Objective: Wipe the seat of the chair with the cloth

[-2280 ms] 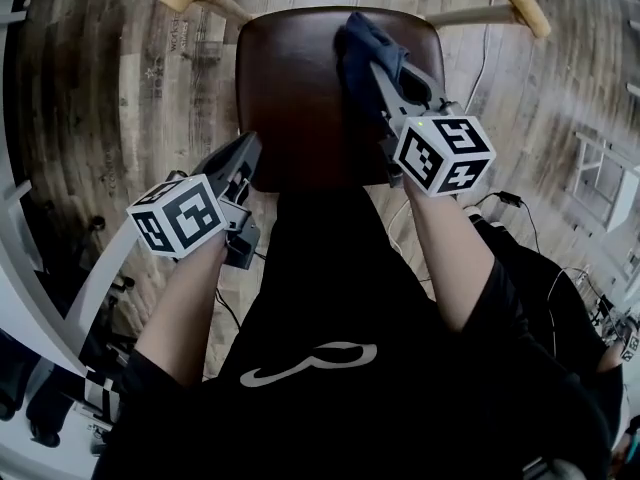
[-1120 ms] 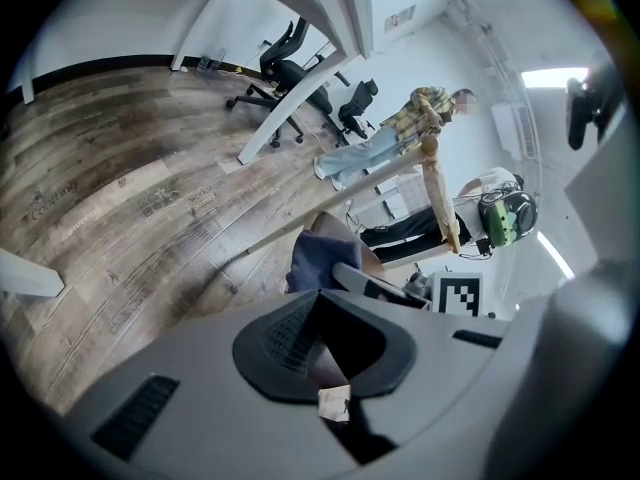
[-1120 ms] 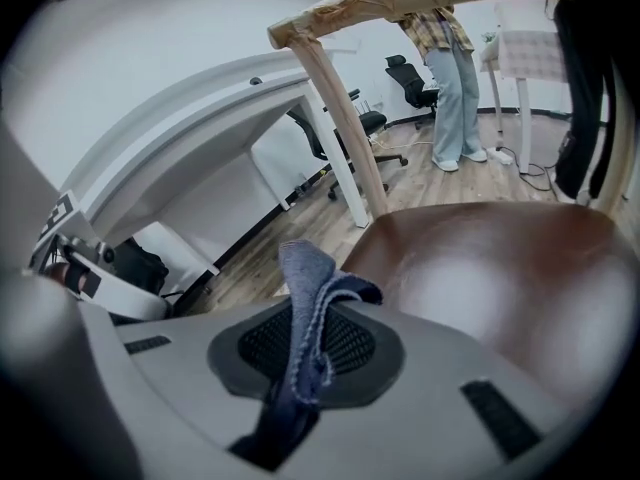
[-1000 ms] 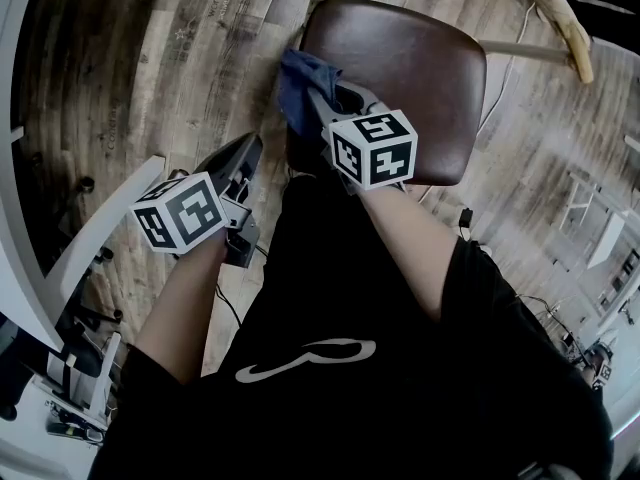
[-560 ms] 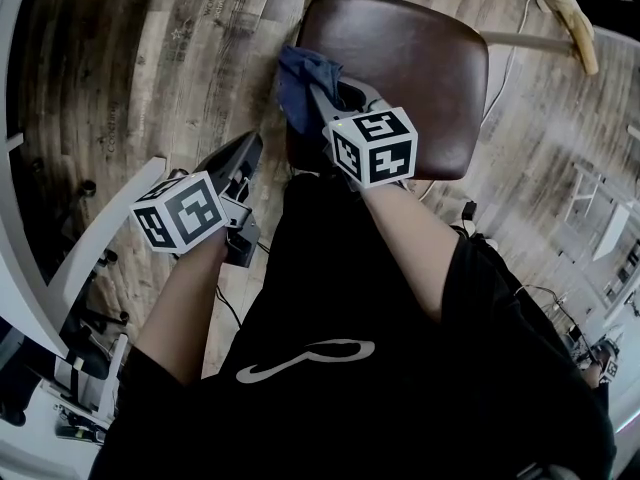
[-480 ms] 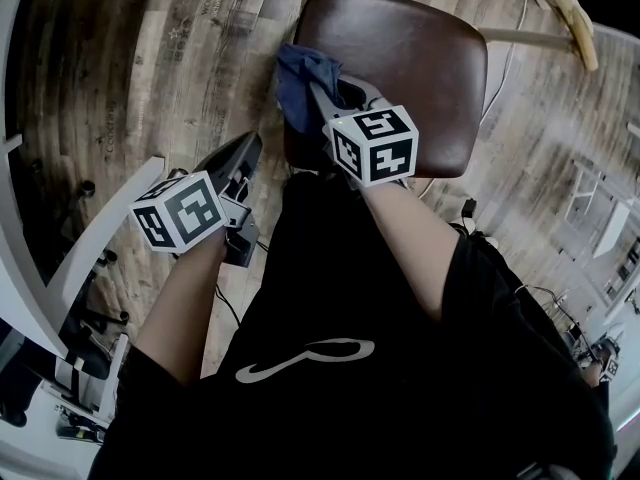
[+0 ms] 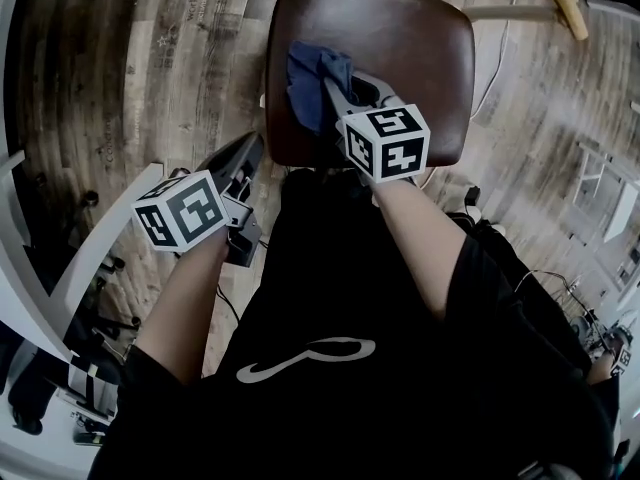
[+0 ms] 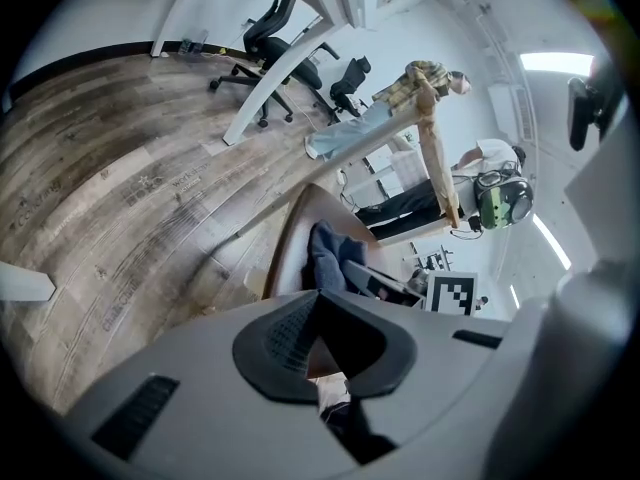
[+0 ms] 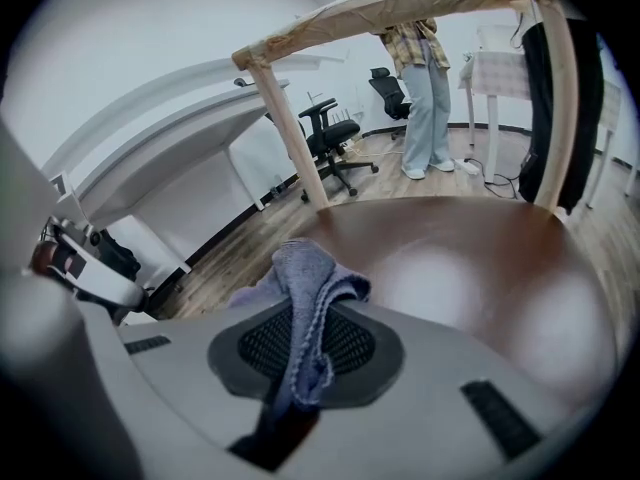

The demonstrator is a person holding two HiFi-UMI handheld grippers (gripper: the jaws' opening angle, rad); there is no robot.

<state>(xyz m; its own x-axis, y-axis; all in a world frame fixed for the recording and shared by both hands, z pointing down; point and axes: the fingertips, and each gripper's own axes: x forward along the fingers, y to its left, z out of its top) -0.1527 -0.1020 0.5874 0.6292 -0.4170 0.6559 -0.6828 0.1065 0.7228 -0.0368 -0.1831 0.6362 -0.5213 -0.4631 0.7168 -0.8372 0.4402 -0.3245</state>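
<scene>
Starting with the right claw (image 7: pixel 326 86): what is it holding?
— Its jaws are clamped on a blue cloth (image 7: pixel 312 80). A fold of the fabric runs down between the pads, and the rest bunches up just ahead of the tips.

Where does the cloth lie?
— It rests on the dark brown seat (image 7: pixel 415 48), under and just ahead of the claw, close to the seat edge on the claw's left. In the right gripper view the glossy seat (image 9: pixel 470 268) spreads ahead and to the right of the claw (image 9: pixel 300 348), with the cloth (image 9: pixel 303 273) rising from between its pads.

And the left claw (image 7: pixel 243 160)?
— It is off the seat, over the wooden floor (image 7: pixel 150 68), to the left of the right claw and nearer the person. Its jaws are together with nothing between them. From its own view (image 8: pixel 318 340), the seat (image 8: pixel 290 238) and the cloth (image 8: pixel 328 258) lie ahead of its tips, and the right claw's marker cube (image 8: pixel 455 293) sits ahead and to the right.

What lies further out?
— Ahead of the right claw, past the far edge of the seat, a pale wooden rail (image 9: pixel 400 8) rests on posts. Beyond it are black office chairs (image 9: pixel 335 133) and a standing person (image 9: pixel 425 88) in jeans and a plaid shirt.
</scene>
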